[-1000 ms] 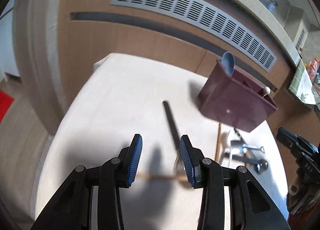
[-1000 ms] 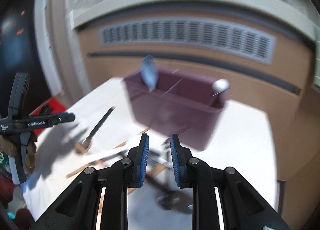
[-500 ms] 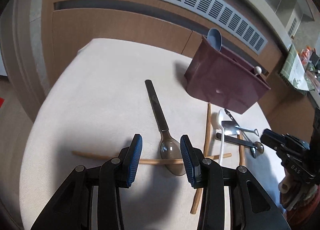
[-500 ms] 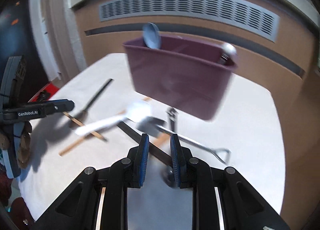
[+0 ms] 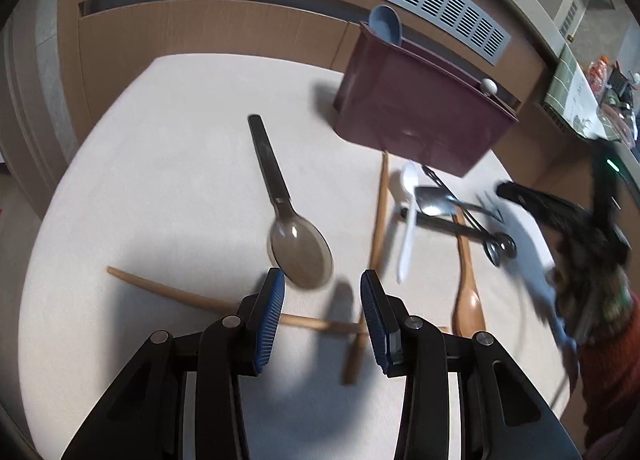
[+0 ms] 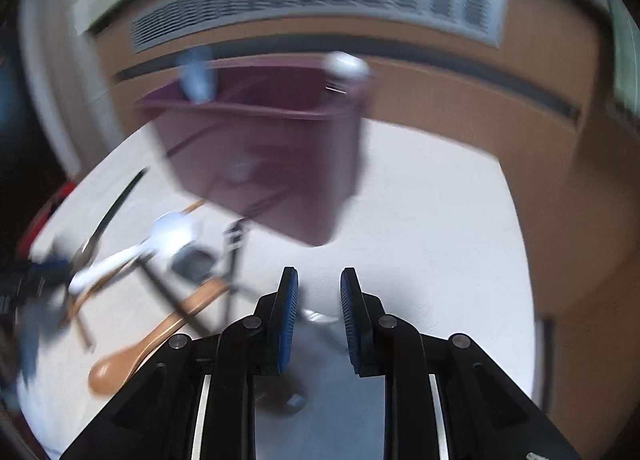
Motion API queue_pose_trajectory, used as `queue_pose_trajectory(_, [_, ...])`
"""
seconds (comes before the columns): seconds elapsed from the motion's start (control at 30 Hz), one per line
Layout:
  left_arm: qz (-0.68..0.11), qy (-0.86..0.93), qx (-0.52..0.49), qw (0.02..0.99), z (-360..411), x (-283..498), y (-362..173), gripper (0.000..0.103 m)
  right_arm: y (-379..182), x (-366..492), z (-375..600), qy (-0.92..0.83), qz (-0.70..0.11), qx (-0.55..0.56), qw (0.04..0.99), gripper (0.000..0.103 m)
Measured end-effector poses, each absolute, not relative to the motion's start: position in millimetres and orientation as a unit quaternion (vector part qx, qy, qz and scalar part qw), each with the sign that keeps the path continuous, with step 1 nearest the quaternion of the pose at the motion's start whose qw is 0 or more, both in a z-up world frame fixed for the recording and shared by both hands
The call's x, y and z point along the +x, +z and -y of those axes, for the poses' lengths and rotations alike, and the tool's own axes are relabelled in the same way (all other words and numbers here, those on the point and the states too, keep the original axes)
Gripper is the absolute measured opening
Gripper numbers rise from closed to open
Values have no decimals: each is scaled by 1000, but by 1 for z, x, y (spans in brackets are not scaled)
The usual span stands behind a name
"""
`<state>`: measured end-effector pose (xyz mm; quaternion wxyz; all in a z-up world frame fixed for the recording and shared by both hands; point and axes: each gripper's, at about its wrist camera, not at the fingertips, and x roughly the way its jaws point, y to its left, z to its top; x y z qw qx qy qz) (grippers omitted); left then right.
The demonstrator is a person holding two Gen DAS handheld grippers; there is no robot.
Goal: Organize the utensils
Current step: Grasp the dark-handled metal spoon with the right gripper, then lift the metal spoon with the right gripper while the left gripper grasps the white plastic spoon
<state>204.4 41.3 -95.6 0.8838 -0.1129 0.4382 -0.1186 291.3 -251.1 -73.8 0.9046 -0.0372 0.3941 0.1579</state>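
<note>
The left gripper (image 5: pixel 322 292) hung over the white table (image 5: pixel 168 148) with its blue fingers (image 5: pixel 272 300) spread apart and nothing between them, and the big clear brown spoon (image 5: pixel 296 244) lay just past its tips at about 11 o'clock. The right gripper (image 6: pixel 319 292) was also spread open and held nothing, though its view was blurry. The dark red utensil bin (image 5: pixel 416 116) stood at 1 o'clock with a blue spoon (image 5: pixel 385 23) sticking up in it, and wooden chopsticks (image 5: pixel 380 212), a white plastic spoon (image 5: pixel 408 220), a wooden spoon (image 5: pixel 468 292) and metal spoons (image 5: pixel 460 208) lay mixed up near it.
</note>
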Motion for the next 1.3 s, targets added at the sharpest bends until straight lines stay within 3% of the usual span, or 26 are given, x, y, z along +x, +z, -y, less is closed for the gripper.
queue_pose_trajectory(0.17, [-443, -135, -104, 880, -37, 193, -93, 41, -89, 305, 270, 157, -423, 12, 892, 22])
queue_pose_trajectory(0.37, [-426, -137, -108, 888, -35, 191, -84, 41, -95, 262, 255, 252, -451, 45, 855, 23])
queue_pose_trajectory(0.67, [-416, -131, -107, 894, -36, 186, -78, 41, -81, 198, 199, 301, -415, -104, 852, 23])
queue_pose_trajectory(0.87, [-410, -118, -122, 896, -46, 183, -79, 41, -73, 206, 187, 299, -392, -76, 867, 23])
queue_pose_trajectory(1.3, [-401, -120, -104, 902, -44, 181, -83, 41, -92, 228, 138, 258, -381, -149, 875, 20])
